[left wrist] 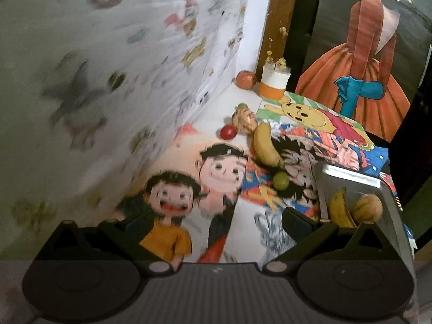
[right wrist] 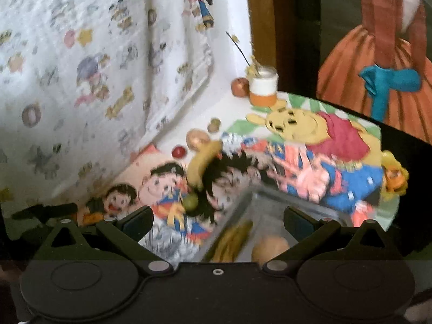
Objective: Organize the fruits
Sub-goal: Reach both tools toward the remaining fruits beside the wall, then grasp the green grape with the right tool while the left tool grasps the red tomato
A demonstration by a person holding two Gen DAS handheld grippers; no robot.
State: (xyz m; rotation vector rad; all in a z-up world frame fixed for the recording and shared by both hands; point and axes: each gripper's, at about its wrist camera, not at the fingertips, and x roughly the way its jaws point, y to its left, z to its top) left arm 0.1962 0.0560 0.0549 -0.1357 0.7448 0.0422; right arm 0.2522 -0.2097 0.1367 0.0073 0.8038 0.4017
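Both grippers' fingers spread empty; right gripper [right wrist: 217,222] blurs and half-hides the tray's [right wrist: 270,202] banana [right wrist: 232,240].

In the right wrist view the tray [right wrist: 270,199] and its banana [right wrist: 229,240] are smeared by blur, the hand-held gripper [right wrist: 216,221] hiding their near ends.

Both wrist views look down, close, sharing the metal tray [left wrist: 351,181] and banana [right wrist: 201,166].

tray [left wrist: 351,174]: banana [left wrist: 338,210], tan fruit [left wrist: 368,208] | table: banana [left wrist: 264,145], green fruit [left wrist: 280,181], red fruit [left wrist: 228,132]
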